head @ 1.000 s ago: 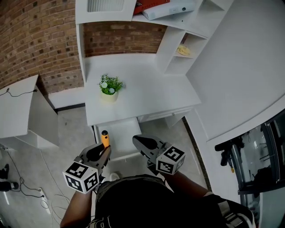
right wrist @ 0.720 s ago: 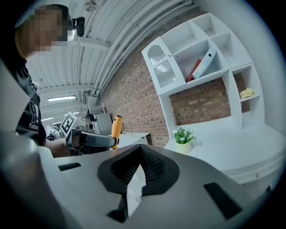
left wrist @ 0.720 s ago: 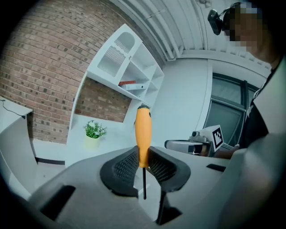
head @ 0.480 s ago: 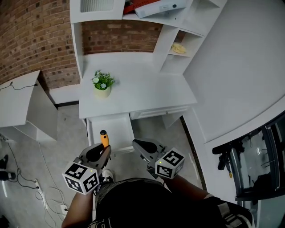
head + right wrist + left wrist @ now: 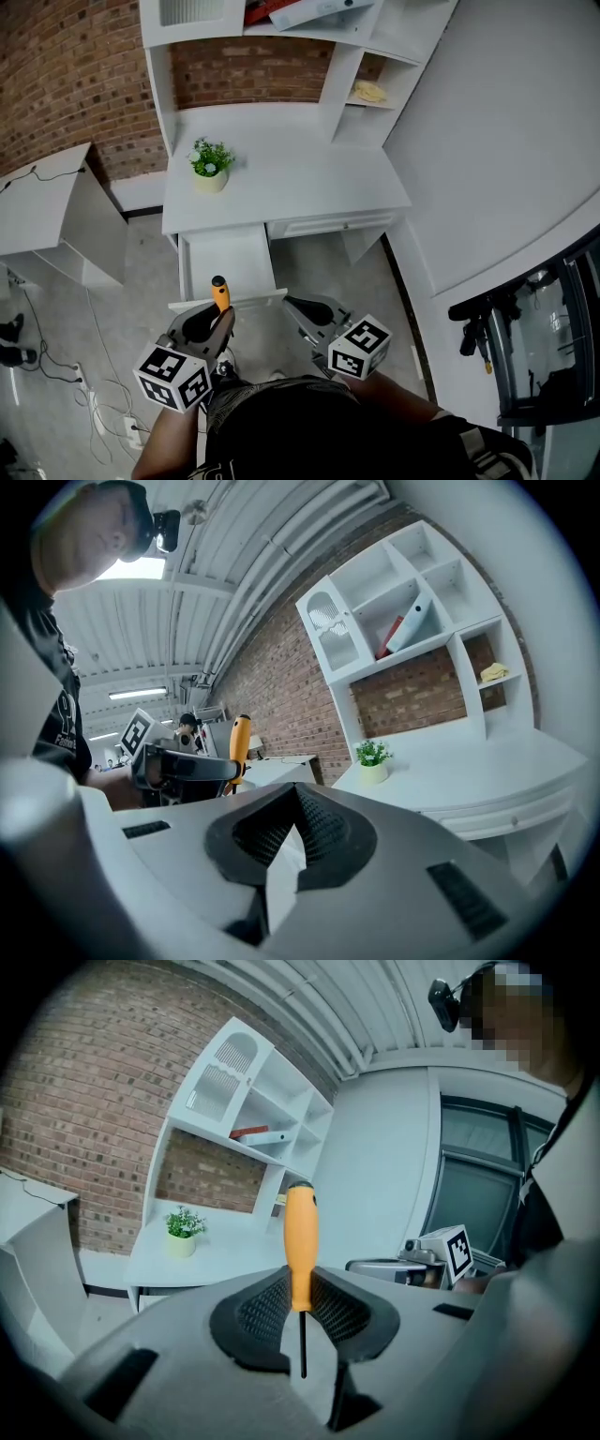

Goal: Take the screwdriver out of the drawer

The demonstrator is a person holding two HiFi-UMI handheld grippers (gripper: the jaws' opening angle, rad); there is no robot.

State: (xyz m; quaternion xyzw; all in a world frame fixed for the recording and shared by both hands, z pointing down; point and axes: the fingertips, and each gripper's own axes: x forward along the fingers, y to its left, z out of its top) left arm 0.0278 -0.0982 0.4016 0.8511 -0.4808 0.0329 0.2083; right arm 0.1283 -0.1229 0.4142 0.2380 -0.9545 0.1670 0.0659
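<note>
**Left gripper clamped on the screwdriver, right gripper closed on nothing**

The left gripper (image 5: 300, 1302) has its jaws drawn in tight on the screwdriver (image 5: 300, 1241). The two black pads (image 5: 258, 1309), finely ribbed like mesh, pinch the lower end of the handle. The handle is smooth orange plastic, round, with a dark cap on top, and it stands upright above the jaws. The thin dark metal shaft runs straight down between the pads, against the grey matte shell of the gripper.

In the head view the screwdriver (image 5: 219, 292) sticks up from the front of the left gripper (image 5: 216, 317), out of the drawer (image 5: 225, 262), which stands open just ahead of it. The drawer is a flat white box pulled out from under the white desk (image 5: 291, 183). Further ahead on the desk sits a small green plant (image 5: 210, 164) in a pale round pot, with red brick wall behind.

The right gripper (image 5: 295, 832) is just to the right of the left one. Its ribbed pads meet at their tips with nothing between them. Each gripper carries a white cube with black square markers (image 5: 361, 348) at its rear.
</note>
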